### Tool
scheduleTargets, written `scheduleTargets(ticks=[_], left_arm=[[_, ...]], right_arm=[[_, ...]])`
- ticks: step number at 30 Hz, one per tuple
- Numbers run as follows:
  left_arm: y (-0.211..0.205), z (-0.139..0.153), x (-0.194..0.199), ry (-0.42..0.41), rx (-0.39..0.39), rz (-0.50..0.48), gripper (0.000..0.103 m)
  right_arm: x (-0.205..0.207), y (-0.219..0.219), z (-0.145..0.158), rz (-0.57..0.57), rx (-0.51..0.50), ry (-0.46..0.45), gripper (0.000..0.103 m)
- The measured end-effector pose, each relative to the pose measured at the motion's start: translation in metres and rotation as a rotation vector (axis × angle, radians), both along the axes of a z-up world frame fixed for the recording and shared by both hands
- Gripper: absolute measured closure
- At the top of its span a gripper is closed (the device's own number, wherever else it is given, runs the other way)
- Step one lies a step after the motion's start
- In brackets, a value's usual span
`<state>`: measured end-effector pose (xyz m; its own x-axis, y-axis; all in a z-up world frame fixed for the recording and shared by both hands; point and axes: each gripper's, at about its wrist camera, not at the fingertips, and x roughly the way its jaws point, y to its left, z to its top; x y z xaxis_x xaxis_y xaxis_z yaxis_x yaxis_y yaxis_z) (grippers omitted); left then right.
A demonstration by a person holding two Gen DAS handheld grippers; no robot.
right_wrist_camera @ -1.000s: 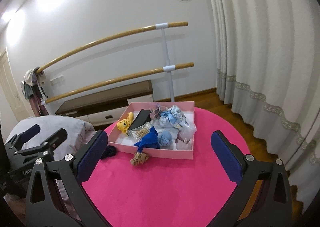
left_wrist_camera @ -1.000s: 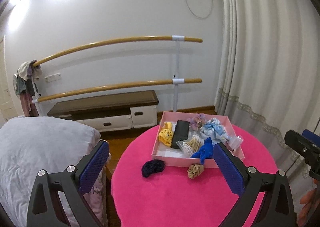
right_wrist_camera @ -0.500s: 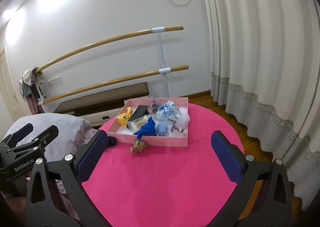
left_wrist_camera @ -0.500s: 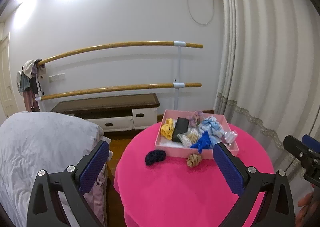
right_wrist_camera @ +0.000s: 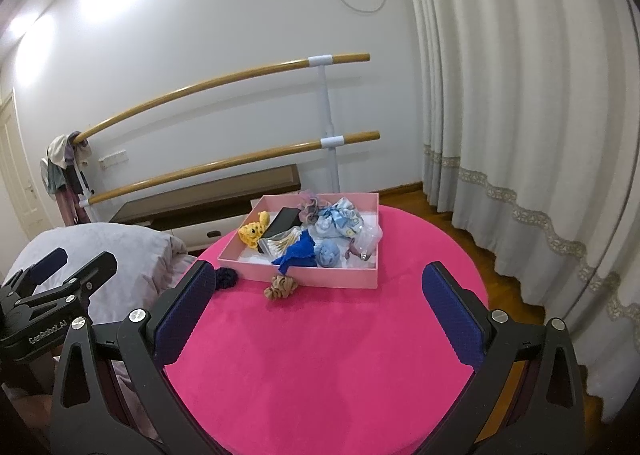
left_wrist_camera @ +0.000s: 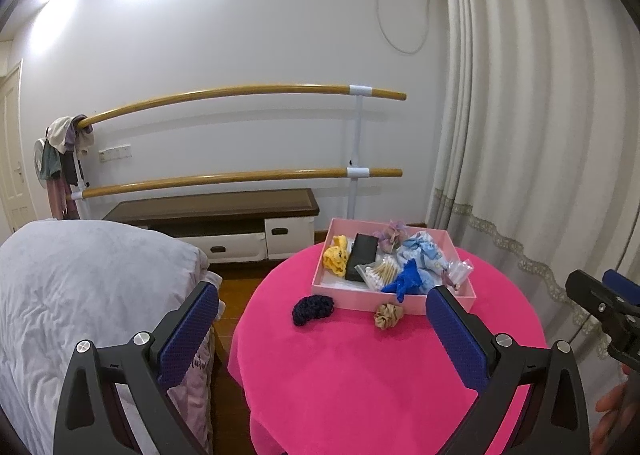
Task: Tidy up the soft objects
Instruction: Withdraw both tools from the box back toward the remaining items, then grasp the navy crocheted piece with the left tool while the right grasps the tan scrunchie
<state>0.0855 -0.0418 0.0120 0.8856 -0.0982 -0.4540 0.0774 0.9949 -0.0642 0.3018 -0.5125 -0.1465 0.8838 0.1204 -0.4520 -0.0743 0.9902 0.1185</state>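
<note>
The left gripper (left_wrist_camera: 320, 331) was seen at the bottom of the left wrist view with its jaws spread wide; nothing was held or touched between its blue pads (left_wrist_camera: 190, 335). The right gripper (right_wrist_camera: 320, 315) was likewise spread wide and empty at the bottom of its own view, hanging above the near part of the round pink table (right_wrist_camera: 320, 355). Each gripper was only partly caught by the other's camera, cut off at the frame edge.

The table's near edge was hidden behind the gripper frames. A grey bedcover (left_wrist_camera: 80, 295) filled the lower left of the left wrist view, just beside the table.

The pink box (left_wrist_camera: 420, 301) was set at the far side of the table, in the centre of both views, with its long axis running left to right in the left wrist view. A jumble was lying inside it: a light blue patterned cloth (left_wrist_camera: 424, 255), a royal blue cloth (left_wrist_camera: 408, 281) draped over the near wall, a yellow scrunchie (left_wrist_camera: 336, 257), a black flat case (left_wrist_camera: 362, 257), a packet of cotton swabs (left_wrist_camera: 380, 273) and a mauve scrunchie (left_wrist_camera: 392, 235). What was in the clear bag (left_wrist_camera: 460, 269) at the right could not be made out.

Outside the box, on the cloth just before its near wall, a dark navy scrunchie (left_wrist_camera: 312, 309) and a smaller tan scrunchie (left_wrist_camera: 388, 315) were lying apart from each other.
</note>
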Motion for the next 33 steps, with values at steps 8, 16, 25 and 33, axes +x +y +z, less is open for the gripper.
scheduleTargets(ticks=[8,16,25,33], left_arm=[[0.004,-0.015,0.011,0.029,-0.003,0.016,0.0],[0.013,-0.058,0.062,0.151,0.01,0.022,0.0],[0.019,-0.122,0.157,0.312,0.035,0.032,0.0],[0.013,-0.165,0.237,0.355,0.069,0.015,0.0]], right_arm=[[0.004,-0.001,-0.002,-0.004,-0.004,0.008,0.0],[0.05,0.006,-0.038,0.016,-0.008,0.126,0.0],[0.113,0.025,-0.104,0.046,-0.002,0.288,0.0],[0.16,0.047,-0.15,0.075,0.022,0.381,0.0]])
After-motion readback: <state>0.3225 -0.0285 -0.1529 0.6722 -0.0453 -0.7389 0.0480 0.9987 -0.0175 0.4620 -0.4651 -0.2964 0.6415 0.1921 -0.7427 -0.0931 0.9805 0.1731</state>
